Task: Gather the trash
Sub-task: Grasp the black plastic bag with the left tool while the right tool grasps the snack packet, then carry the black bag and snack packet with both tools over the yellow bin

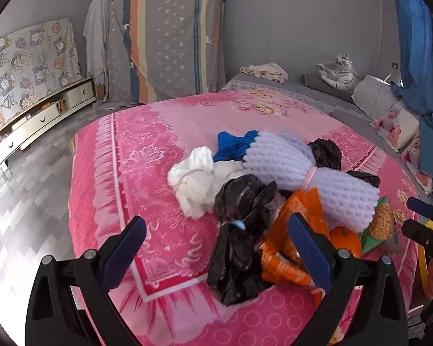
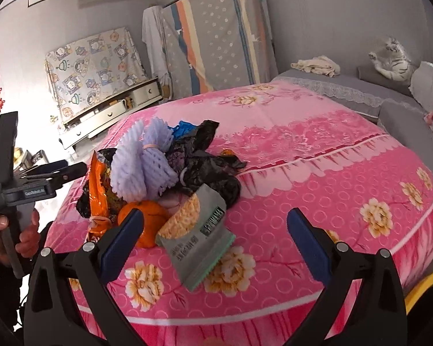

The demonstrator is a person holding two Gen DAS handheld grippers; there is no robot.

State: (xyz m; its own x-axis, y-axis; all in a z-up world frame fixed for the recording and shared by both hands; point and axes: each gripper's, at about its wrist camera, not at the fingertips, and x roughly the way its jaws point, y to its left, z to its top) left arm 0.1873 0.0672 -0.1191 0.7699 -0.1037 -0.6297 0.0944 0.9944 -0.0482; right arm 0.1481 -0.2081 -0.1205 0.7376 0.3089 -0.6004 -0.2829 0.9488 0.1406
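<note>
**Both grippers spread wide over a trash pile on the pink bed**

A heap of trash sits on the pink floral bedspread (image 1: 164, 132), toward the bed's near edge. In it lie a lavender foam fruit-net bundle tied with a pink band (image 1: 306, 176), a crumpled white plastic bag (image 1: 196, 181), a knotted black plastic bag (image 1: 239, 230), a blue crumpled piece (image 1: 233, 144) at the far side, an orange crinkled snack wrapper (image 1: 291, 248), a round orange fruit (image 2: 147, 219) and a grey-green noodle packet (image 2: 199, 236) lying flat nearest the right wrist camera.

The left gripper (image 1: 216, 248) hangs low over the near edge of the pile, its jaws wide apart and empty, with the black bag between its blue-padded fingers (image 1: 124, 248). In the right wrist view a hand (image 2: 17, 230) grasps its handle at far left, level with the bed.

The right gripper (image 2: 216, 236) is likewise spread and holds nothing; the noodle packet lies between its fingers, the left finger in front of the orange.
</note>
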